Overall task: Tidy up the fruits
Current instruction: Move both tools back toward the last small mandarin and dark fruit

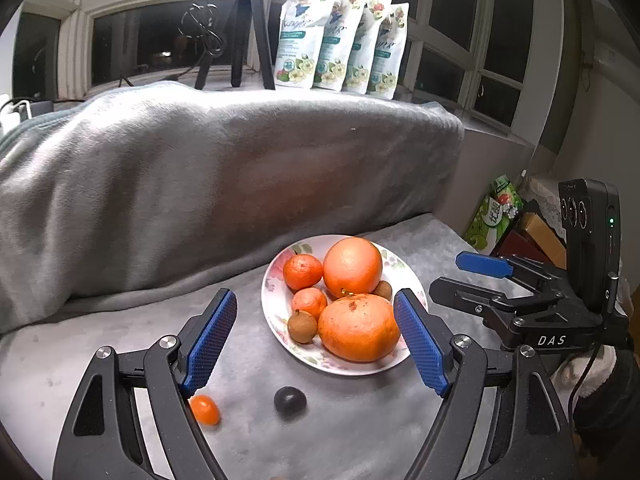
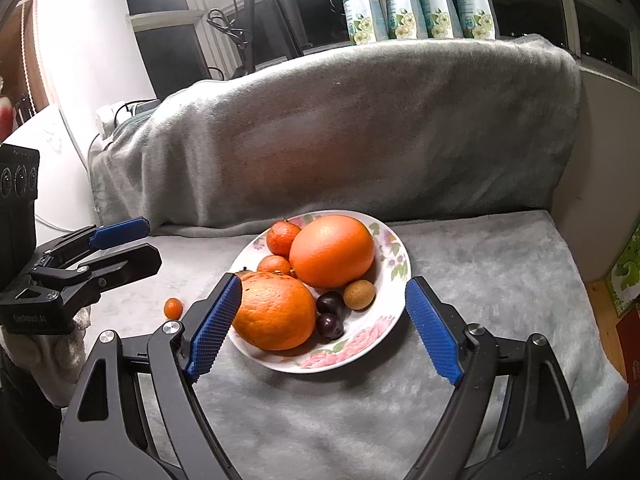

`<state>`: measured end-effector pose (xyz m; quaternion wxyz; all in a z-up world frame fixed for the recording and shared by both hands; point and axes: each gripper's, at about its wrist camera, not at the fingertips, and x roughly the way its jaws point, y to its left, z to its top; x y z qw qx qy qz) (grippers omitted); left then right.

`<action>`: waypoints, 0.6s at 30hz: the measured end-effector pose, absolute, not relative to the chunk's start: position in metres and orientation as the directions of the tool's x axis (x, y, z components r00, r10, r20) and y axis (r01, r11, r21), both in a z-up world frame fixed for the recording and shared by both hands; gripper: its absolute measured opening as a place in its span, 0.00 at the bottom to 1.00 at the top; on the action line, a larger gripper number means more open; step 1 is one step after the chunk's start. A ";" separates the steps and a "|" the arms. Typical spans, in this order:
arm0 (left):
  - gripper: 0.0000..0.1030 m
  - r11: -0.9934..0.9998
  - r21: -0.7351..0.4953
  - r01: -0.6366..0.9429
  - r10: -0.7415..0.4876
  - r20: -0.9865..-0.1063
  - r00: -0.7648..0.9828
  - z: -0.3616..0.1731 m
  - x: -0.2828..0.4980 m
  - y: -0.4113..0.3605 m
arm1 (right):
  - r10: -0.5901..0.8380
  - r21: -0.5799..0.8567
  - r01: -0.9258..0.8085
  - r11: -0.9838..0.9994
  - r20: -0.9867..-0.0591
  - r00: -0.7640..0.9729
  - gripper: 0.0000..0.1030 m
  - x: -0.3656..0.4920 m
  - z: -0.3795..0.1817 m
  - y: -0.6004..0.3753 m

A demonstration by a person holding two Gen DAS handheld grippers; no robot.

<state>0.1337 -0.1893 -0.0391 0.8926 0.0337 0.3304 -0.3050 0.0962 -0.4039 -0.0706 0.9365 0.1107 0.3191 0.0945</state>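
Both grippers, left (image 1: 316,340) and right (image 2: 324,326), empty with fingers wide apart. Floral plate (image 2: 394,276) on grey blanket (image 2: 480,280) loaded with oranges, tangerines, longans and cherries. Outside plate at 7 o'clock: kumquat (image 1: 205,409) and dark cherry (image 1: 290,400).

The plate (image 2: 394,264) is white with pink roses and green leaves round its rim. On it lie two big oranges (image 2: 332,250) — bright orange — and two dark purple cherries (image 2: 330,326) beside a tan-brown longan (image 2: 359,295). The blanket (image 1: 224,184) is plain grey; each gripper's pads (image 1: 210,336) are blue — dimpled — on black arms.
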 end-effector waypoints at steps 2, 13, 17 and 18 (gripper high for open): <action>0.79 0.812 -0.140 0.566 -0.523 -0.605 0.600 -0.038 0.132 -0.186 | 0.249 0.265 -0.111 0.958 -0.572 0.782 0.84 0.094 -0.069 -0.401; 0.79 0.829 -0.134 0.543 -0.505 -0.595 0.625 -0.037 0.125 -0.165 | 0.280 0.248 -0.162 0.955 -0.574 0.770 0.84 0.089 -0.068 -0.375; 0.79 0.839 -0.136 0.528 -0.494 -0.598 0.631 -0.039 0.125 -0.155 | 0.298 0.234 -0.195 0.952 -0.584 0.755 0.84 0.087 -0.070 -0.361; 0.79 0.841 -0.137 0.523 -0.491 -0.599 0.633 -0.040 0.125 -0.153 | 0.304 0.230 -0.206 0.951 -0.588 0.749 0.84 0.087 -0.071 -0.357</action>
